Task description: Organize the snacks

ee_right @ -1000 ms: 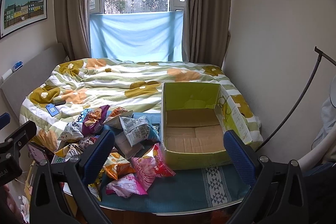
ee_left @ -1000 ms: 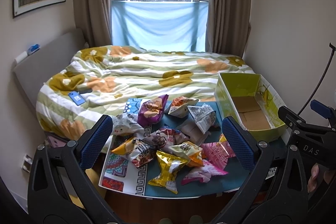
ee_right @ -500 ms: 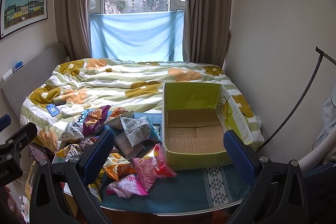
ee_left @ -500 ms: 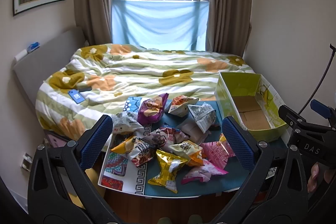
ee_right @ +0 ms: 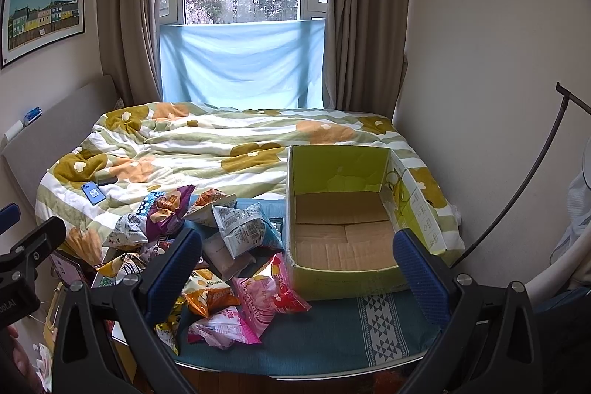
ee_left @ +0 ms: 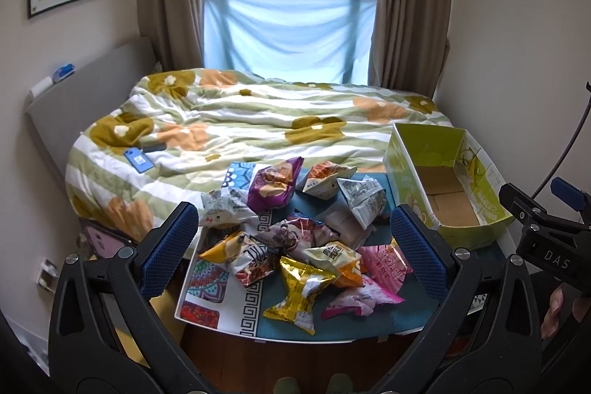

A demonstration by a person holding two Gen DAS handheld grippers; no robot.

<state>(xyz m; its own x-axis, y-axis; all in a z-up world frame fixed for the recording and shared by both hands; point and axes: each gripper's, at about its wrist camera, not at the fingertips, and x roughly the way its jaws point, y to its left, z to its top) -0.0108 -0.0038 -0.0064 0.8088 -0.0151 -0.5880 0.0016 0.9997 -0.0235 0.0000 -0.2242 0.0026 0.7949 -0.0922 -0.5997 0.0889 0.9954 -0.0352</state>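
Several snack packets lie heaped on a small table (ee_left: 369, 327) at the foot of the bed: a gold one (ee_left: 300, 287), a purple one (ee_left: 273, 185), pink ones (ee_left: 384, 263) (ee_right: 269, 290) and a grey-white one (ee_right: 240, 228). A green cardboard box (ee_left: 447, 180) (ee_right: 343, 205) stands to their right with only its bare cardboard bottom showing. My left gripper (ee_left: 293, 246) hovers open above and short of the heap, holding nothing. My right gripper (ee_right: 297, 264) is open too, in front of the box's near wall, with the pink packets at its left finger.
A bed with a flowered quilt (ee_left: 258, 120) fills the room behind the table, with a blue phone (ee_left: 138, 160) on it. A wall is close on the right (ee_right: 480, 80). A black curved rod (ee_right: 528, 172) leans at the right. The other gripper shows at each view's edge.
Both views have tilted or shifted very slightly; the packets and the box have stayed where they were, and both grippers remain open.
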